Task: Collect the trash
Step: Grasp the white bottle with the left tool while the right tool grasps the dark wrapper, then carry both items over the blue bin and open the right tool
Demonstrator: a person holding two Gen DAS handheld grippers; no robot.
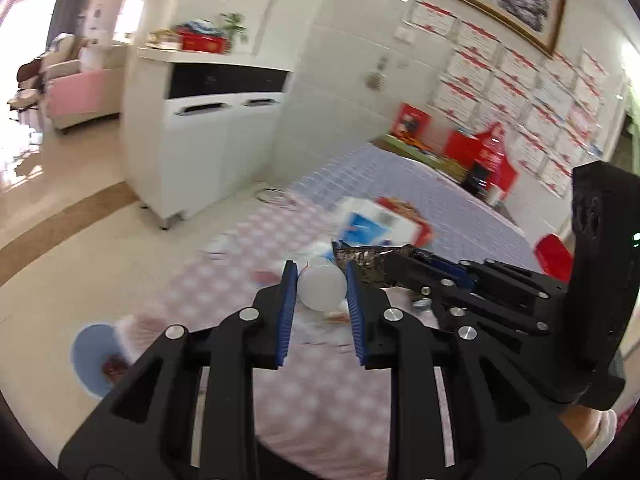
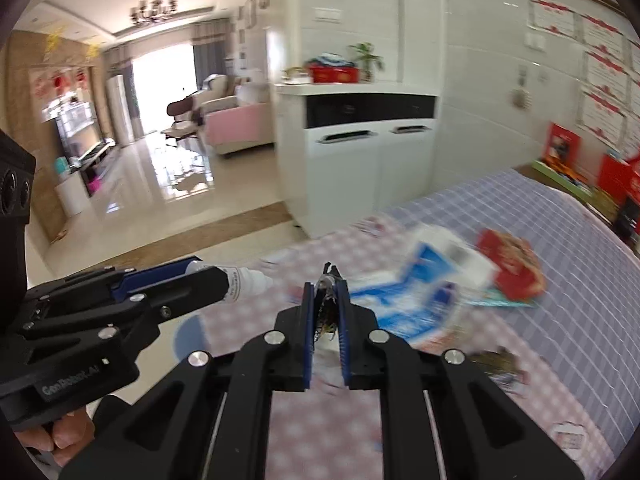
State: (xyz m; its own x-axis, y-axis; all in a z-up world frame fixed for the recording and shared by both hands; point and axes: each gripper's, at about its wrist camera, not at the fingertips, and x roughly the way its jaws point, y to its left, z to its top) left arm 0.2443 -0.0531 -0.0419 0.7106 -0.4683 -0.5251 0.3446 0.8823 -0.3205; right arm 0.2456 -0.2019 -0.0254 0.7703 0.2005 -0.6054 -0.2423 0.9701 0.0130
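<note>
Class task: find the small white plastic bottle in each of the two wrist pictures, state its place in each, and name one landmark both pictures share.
Left wrist view: the small white plastic bottle sits at centre, seen end-on, clamped between the left gripper fingers.
Right wrist view: the bottle is left of centre, poking out sideways from the left gripper.
Shared landmark: the white cabinet with two dark handles beyond the checked tablecloth.

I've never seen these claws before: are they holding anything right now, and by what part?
The left gripper clamps a small white bottle around its body. The right gripper pinches a crinkled dark wrapper by one end.
</note>
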